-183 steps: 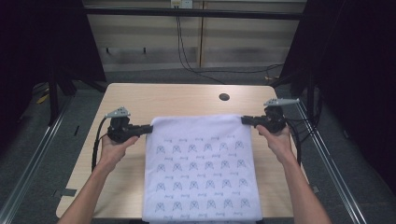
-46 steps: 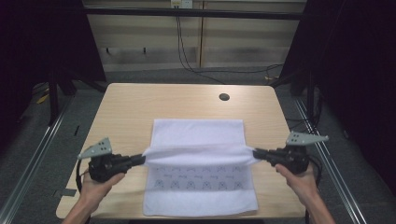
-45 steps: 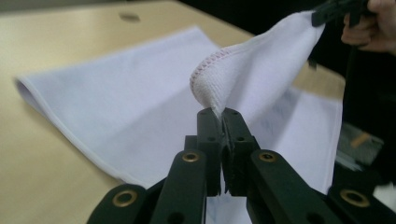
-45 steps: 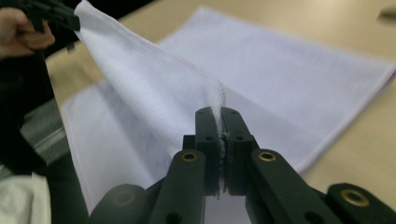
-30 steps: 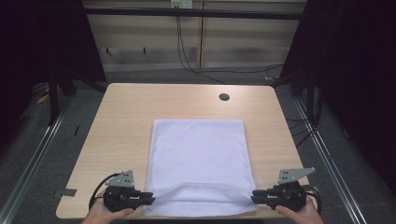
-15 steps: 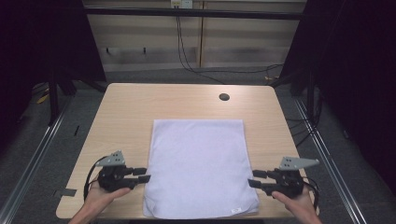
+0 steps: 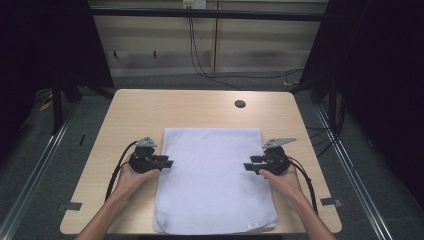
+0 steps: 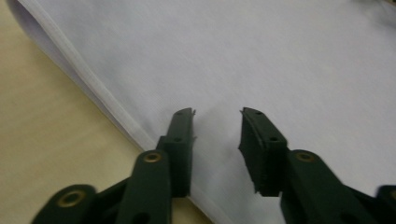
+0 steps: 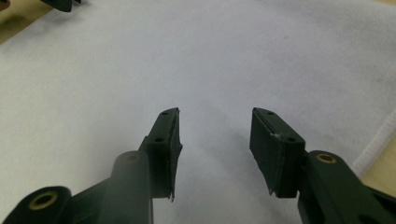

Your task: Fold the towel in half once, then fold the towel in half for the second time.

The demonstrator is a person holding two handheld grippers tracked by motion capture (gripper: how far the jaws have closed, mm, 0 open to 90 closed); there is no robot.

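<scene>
While the white towel (image 7: 215,180) is lying folded and flat on the near half of the wooden table (image 7: 140,107), its plain side is facing up and its near edge is reaching the table's front edge, where a small label (image 7: 253,225) is showing close to the near right corner. Both grippers are sitting at the towel's long sides, about halfway along them and pointing inward toward each other. At the left edge, the left gripper (image 7: 168,162) is resting in the person's left hand (image 7: 131,176), and its jaws are standing partly apart with nothing between them; having just opened, they have been closing a little again. From the left gripper view, those jaws are hovering just over the cloth beside the towel's hemmed, doubled edge (image 8: 93,86), with bare tabletop showing beyond it. At the right edge, the right gripper (image 7: 248,166) is being held in the right hand (image 7: 281,179), its jaws having just been opening and now gaping wider, also empty. From the right gripper view, the towel's nap is spreading out under the open jaws, and a strip of hem (image 9: 376,140) is running beside the right jaw. A dark round hole (image 7: 240,104) is sitting in the tabletop well beyond the towel's far edge.
</scene>
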